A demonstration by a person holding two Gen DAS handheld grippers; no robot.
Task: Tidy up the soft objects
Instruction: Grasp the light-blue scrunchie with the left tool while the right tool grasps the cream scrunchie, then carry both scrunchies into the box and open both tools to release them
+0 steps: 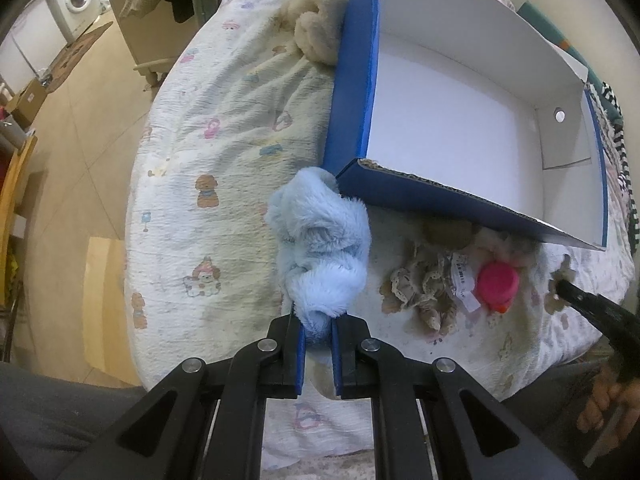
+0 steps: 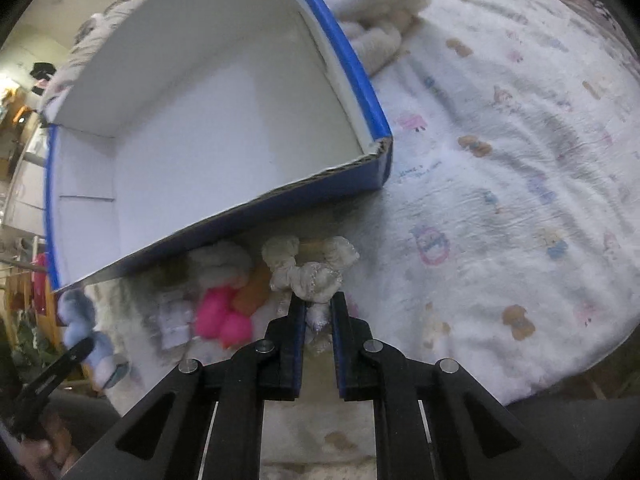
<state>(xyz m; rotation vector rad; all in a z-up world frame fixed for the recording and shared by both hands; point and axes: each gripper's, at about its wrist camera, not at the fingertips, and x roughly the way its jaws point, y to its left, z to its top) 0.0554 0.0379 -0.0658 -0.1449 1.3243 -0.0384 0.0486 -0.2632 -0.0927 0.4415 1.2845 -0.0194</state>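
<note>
Left gripper (image 1: pixel 318 334) first: its jaws are clenched on the blue plush (image 1: pixel 320 248), fluffy pale-blue pile bunched between the blue pads and rising straight ahead of the fingertips; the far end of that plush touches the near corner of the blue box (image 1: pixel 440 196). Off to the right of those jaws, on the printed bedsheet (image 1: pixel 224 168), lies a lacy beige toy (image 1: pixel 420 288) with a paper tag, and just beyond it a pink toy (image 1: pixel 498 282), tucked close under the box's near wall. Past the box's left wall, well ahead of the jaws, sits a cream plush (image 1: pixel 316 28), pressed against the blue cardboard.

Now the right gripper (image 2: pixel 318 312): jaws grasping a silvery-white knotted toy (image 2: pixel 310 268), its lobes spreading just in front of the fingertips; immediately left of them a pink and orange heap (image 2: pixel 228 312), soft and blurred. Ahead and left stands the box, white inside, nothing visible in it; its corner (image 2: pixel 380 152) sits forward of the jaws, slightly right. Farther still, beyond that right wall, the cream plush again (image 2: pixel 384 4).
</note>
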